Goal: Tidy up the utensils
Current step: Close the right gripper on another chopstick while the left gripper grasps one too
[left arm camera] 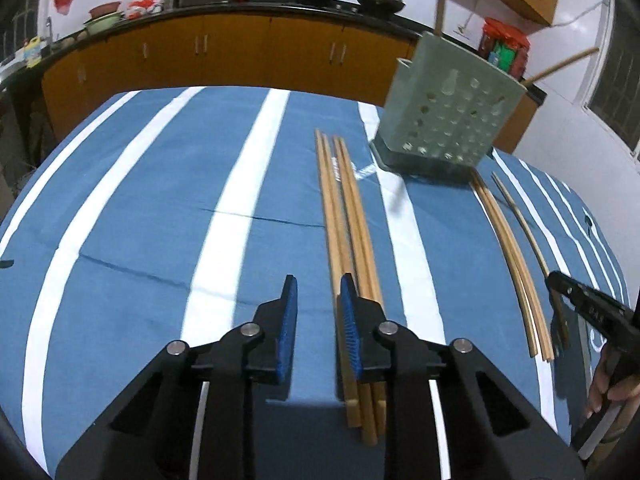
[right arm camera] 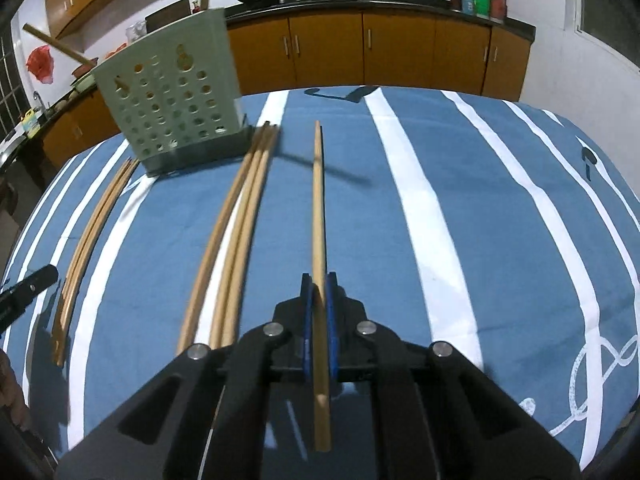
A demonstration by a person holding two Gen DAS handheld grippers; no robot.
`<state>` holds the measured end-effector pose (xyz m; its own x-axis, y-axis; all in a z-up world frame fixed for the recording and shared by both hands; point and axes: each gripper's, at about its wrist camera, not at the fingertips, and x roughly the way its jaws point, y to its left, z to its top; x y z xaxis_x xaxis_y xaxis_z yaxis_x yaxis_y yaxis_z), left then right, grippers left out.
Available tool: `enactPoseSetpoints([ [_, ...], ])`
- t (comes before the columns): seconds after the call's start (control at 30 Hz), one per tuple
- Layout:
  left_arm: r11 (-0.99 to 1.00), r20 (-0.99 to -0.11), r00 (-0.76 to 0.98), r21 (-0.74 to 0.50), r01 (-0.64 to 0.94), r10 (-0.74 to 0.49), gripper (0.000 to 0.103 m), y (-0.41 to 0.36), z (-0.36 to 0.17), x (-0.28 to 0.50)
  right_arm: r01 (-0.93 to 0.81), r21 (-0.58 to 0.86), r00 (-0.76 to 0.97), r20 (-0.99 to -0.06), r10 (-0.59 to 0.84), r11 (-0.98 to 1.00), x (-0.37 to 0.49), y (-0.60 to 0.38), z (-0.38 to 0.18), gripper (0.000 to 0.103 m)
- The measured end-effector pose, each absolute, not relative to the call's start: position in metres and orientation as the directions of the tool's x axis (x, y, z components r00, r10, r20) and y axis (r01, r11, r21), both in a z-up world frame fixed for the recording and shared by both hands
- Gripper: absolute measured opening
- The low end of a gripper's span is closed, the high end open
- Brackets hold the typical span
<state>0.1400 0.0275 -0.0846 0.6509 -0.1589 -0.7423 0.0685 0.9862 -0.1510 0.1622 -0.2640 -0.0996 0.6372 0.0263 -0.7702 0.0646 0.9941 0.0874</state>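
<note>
The right gripper [right arm camera: 319, 292] has its jaws closed narrow on a single chopstick [right arm camera: 318, 200], which runs straight away from the camera along the line of the fingers, its thin tip pointing to the far side and its thick end sticking back behind the blue pads [right arm camera: 331, 320]. The green holder [right arm camera: 172, 96] stands far and to the left of that tip on the blue striped cloth [right arm camera: 460, 208] over the worktop, with two sticks already poking out of its top. So the held chopstick probably has to swing left and tip upright before it can drop in. The left gripper [left arm camera: 318, 308] has its jaws wide and holds nothing; a bundle of chopsticks [left arm camera: 344, 216] lies lengthwise just right of its centre line, passing under the right-hand finger [left arm camera: 352, 332], so a small shift right would likely bracket them. Another loose group [left arm camera: 508, 248] lies between the two grippers, near end toward the person, far end by the holder's base. The right gripper looks nearer the holder.
</note>
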Motion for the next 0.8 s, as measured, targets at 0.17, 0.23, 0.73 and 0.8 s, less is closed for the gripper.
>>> enactPoseSetpoints([
  [0.17,0.988,-0.764,0.628,-0.119,0.094,-0.151,0.017,0.017,-0.09,0.142,0.07,0.096,0.638,-0.769,0.029,0.993,0.162,-0.268,-0.1,0.008],
  [0.23,0.991,-0.764,0.631,-0.095,0.093,-0.132,0.016,0.015,-0.09,0.143,0.069,0.094,0.639,-0.769,0.028,0.993,0.162,-0.268,-0.1,0.008],
  [0.73,0.998,-0.78,0.623,-0.057,0.024,-0.059,0.008,0.029,-0.091,0.166,0.045,0.068,0.633,-0.774,0.024,0.997,0.17,-0.261,-0.102,0.008],
  [0.8,0.999,-0.78,0.624,-0.053,-0.006,-0.037,0.008,0.04,-0.091,0.172,0.048,0.069,0.636,-0.772,0.023,0.996,0.175,-0.263,-0.102,0.008],
])
